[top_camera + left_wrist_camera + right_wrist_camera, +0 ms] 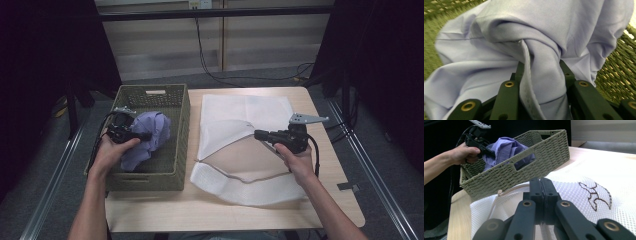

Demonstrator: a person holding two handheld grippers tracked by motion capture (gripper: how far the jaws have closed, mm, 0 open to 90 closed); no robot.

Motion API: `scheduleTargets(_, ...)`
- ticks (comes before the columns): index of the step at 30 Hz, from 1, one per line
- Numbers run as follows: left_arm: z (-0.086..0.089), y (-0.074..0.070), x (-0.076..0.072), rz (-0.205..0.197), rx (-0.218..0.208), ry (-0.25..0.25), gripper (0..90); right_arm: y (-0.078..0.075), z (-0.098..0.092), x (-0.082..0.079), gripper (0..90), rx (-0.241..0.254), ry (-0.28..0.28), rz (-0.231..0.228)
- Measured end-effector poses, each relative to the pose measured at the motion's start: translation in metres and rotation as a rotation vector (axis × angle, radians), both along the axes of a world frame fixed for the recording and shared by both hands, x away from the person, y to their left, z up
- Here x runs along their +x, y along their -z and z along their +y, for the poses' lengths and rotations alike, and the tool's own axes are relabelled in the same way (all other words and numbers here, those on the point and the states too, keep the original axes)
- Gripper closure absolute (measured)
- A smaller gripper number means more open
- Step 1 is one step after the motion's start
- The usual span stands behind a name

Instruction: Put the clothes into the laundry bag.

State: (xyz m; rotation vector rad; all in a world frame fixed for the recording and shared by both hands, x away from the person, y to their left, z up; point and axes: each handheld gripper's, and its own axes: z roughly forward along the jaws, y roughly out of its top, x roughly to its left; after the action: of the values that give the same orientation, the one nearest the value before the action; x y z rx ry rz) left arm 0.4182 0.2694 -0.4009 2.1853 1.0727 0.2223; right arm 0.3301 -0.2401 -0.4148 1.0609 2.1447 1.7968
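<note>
Left gripper, frame left, clamps lilac garment inside green basket, likely for lifting. Right gripper, frame centre-right, jaws pressed together on white mesh bag edge, seemingly holding mouth open.

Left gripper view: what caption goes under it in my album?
Left gripper jaws pinching a fold of purple cloth over a green woven basket.

Crumpled lilac cloth in basket, white mesh bag beside

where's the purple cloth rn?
In the high view, the purple cloth sits inside the green woven basket at table left, pinched by the left gripper.
</note>
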Motion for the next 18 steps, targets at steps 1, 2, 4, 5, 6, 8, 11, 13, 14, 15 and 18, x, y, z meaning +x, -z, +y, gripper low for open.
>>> scheduleTargets(1, 0.001, 0.000, 0.000, -0.006, -0.014, 0.000, 69.1, 0.000, 0.000, 0.000, 89.2, -0.001, 0.001, -0.004)
scheduleTargets(2, 0.002, -0.002, -0.001, -0.011, -0.017, -0.010, 69.1, 0.000, 0.000, 0.000, 89.2, -0.001, 0.003, -0.005)
scheduleTargets(4, 0.004, -0.003, -0.003, -0.025, -0.029, -0.014, 69.1, 0.000, -0.001, 0.000, 89.2, -0.001, 0.003, -0.004)
scheduleTargets(5, 0.004, -0.003, -0.003, -0.025, -0.029, -0.014, 69.1, 0.000, -0.001, 0.000, 89.2, -0.001, 0.003, -0.004)
scheduleTargets(6, 0.005, -0.005, -0.006, -0.043, -0.052, -0.013, 69.1, 0.000, -0.001, 0.000, 89.2, -0.002, 0.004, -0.002)
scheduleTargets(8, 0.004, -0.007, -0.009, -0.055, -0.060, -0.006, 69.0, 0.000, -0.001, 0.000, 89.2, -0.002, 0.005, -0.004)
scheduleTargets(11, 0.002, -0.010, -0.015, -0.083, -0.077, -0.002, 69.0, 0.000, 0.000, 0.000, 89.2, -0.004, 0.004, -0.007)
scheduleTargets(13, 0.003, -0.012, -0.017, -0.101, -0.081, -0.006, 69.0, 0.000, 0.000, -0.001, 89.2, -0.003, 0.004, -0.003)
scheduleTargets(14, 0.003, -0.012, -0.018, -0.107, -0.092, -0.003, 69.0, 0.000, 0.000, -0.001, 89.2, -0.004, 0.003, -0.003)
scheduleTargets(15, 0.003, -0.012, -0.019, -0.109, -0.096, -0.003, 68.9, 0.000, 0.000, -0.001, 89.2, -0.005, 0.002, -0.004)
scheduleTargets(18, 0.004, -0.013, -0.020, -0.115, -0.099, -0.006, 68.9, 0.000, 0.000, 0.000, 89.2, -0.005, 0.005, -0.007)
